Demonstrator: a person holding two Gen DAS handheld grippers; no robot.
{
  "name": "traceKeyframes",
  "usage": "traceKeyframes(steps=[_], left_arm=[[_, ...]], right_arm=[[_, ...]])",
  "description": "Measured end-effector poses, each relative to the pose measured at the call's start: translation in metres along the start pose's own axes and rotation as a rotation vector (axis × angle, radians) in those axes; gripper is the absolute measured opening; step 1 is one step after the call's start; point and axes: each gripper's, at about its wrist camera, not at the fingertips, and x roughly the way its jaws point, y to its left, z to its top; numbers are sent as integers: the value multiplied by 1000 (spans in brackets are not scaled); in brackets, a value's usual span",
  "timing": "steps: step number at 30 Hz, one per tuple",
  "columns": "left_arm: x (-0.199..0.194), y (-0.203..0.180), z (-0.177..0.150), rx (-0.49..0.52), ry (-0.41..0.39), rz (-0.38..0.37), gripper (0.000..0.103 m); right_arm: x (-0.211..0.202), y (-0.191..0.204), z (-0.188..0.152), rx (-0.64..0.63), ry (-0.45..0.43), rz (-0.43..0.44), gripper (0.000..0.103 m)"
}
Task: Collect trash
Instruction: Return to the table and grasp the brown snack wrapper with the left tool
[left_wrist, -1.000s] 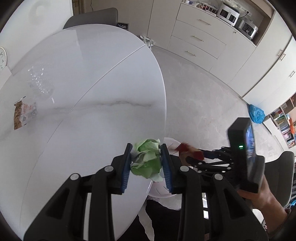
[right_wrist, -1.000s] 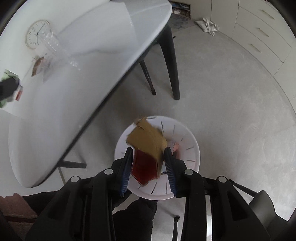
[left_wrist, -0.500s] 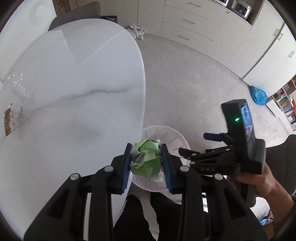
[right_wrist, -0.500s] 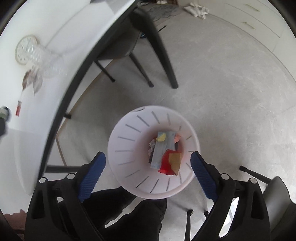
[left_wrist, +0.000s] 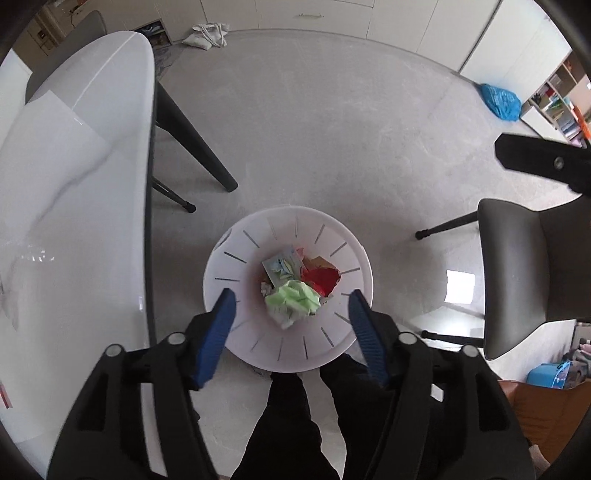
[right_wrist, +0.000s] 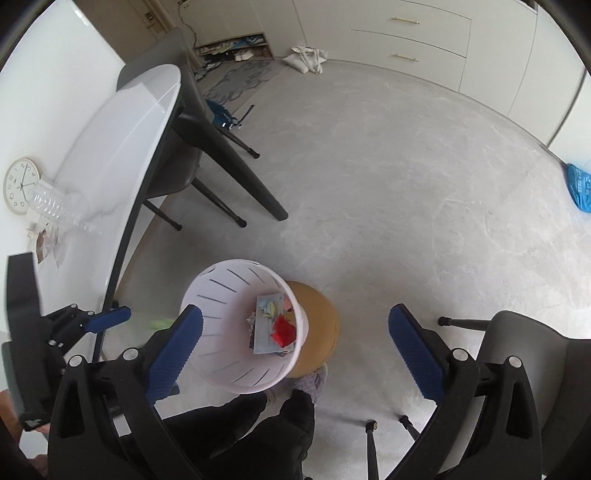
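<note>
Several scraps, a green paper wad (left_wrist: 293, 301) uppermost, already lie in the white bin (left_wrist: 236, 258). Above the bin, the left gripper (left_wrist: 290, 330) has just opened, empty; the right gripper (right_wrist: 293, 345) gapes empty too. On the table (right_wrist: 110, 155) beside the bin, a clear bottle (right_wrist: 55, 206) and wrapper (right_wrist: 46, 240) remain.

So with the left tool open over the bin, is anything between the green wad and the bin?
Nothing visible. The green wad sits free between the open left tool's pads, straight above the bin mouth, with only earlier trash beneath it.
</note>
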Motion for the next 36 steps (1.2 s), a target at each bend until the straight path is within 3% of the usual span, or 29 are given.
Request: traceKeyframes(steps=[2, 5, 11, 23, 29, 32, 36], left_arm=[[11, -5, 0, 8, 27, 8, 81], [19, -11, -2, 13, 55, -13, 87], [6, -17, -7, 10, 17, -22, 89], [-32, 11, 5, -71, -76, -18, 91], [-103, 63, -6, -240, -230, -12, 92], [-137, 104, -23, -343, -304, 50, 95], [-161, 162, -49, -470, -344, 169, 95]], right_arm=[[1, -5, -3, 13, 12, -2, 100], [1, -11, -8, 26, 26, -4, 100], [3, -11, -12, 23, 39, -7, 100], [-6, 9, -3, 5, 2, 6, 100], [-49, 69, 13, -158, -113, 64, 100], [-68, 113, 19, -263, -170, 131, 100], [-73, 172, 26, -386, -202, 215, 100]])
